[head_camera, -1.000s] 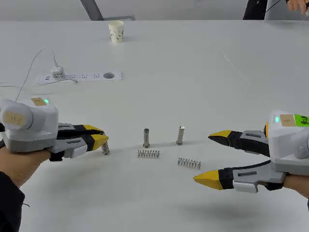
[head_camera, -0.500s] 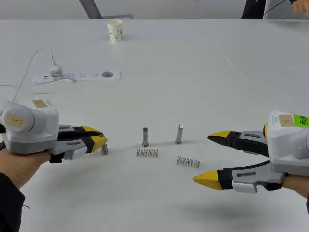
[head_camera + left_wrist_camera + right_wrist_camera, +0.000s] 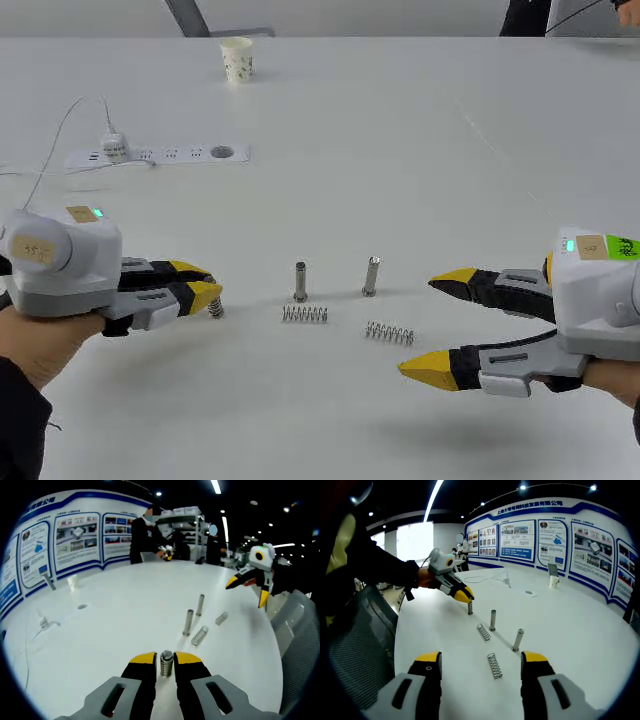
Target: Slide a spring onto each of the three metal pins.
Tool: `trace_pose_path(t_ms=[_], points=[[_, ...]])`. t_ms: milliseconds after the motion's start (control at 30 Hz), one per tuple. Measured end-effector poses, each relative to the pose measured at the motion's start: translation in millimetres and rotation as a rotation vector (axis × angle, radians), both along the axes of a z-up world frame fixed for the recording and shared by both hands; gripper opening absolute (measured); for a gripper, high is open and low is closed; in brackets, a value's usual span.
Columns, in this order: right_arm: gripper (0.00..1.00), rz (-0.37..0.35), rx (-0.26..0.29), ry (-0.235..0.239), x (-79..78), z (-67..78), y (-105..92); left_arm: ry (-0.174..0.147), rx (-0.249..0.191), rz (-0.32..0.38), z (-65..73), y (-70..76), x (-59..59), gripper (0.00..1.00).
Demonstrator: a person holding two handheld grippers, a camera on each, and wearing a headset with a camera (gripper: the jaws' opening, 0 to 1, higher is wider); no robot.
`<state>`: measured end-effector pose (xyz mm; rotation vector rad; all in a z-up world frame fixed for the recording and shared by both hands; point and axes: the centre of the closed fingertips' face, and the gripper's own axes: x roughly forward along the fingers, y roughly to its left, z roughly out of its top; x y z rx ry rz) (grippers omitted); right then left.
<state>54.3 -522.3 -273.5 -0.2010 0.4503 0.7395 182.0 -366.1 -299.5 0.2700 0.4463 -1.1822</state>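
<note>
Left gripper (image 3: 165,658), spring-clad pin (image 3: 166,665) between jaws

Left gripper (image 3: 210,283): rounded white-and-grey housing, black jaws with grey side plates and yellow tips. A tan label (image 3: 80,212) and a lit green lamp (image 3: 97,212) sit on top. Right gripper (image 3: 417,326): same build, with a second tan label (image 3: 595,248), a bright green sticker (image 3: 625,247) and a second green lamp (image 3: 570,245). The person wears a dark sleeve (image 3: 20,420) on the left arm
</note>
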Motion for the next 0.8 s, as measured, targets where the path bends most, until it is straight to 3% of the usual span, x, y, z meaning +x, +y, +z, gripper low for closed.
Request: trace_pose_path(t_ms=[300,800], points=[[0.65,0.001,-0.001,0.000,0.4,0.5,0.4,0.003,-0.018,0.011,6.4,1.7,0.6,0.22],[0.63,0.011,-0.007,-0.002,3.5,2.1,5.2,-0.037,-0.058,0.012,35.1,10.2,-10.4,0.32]])
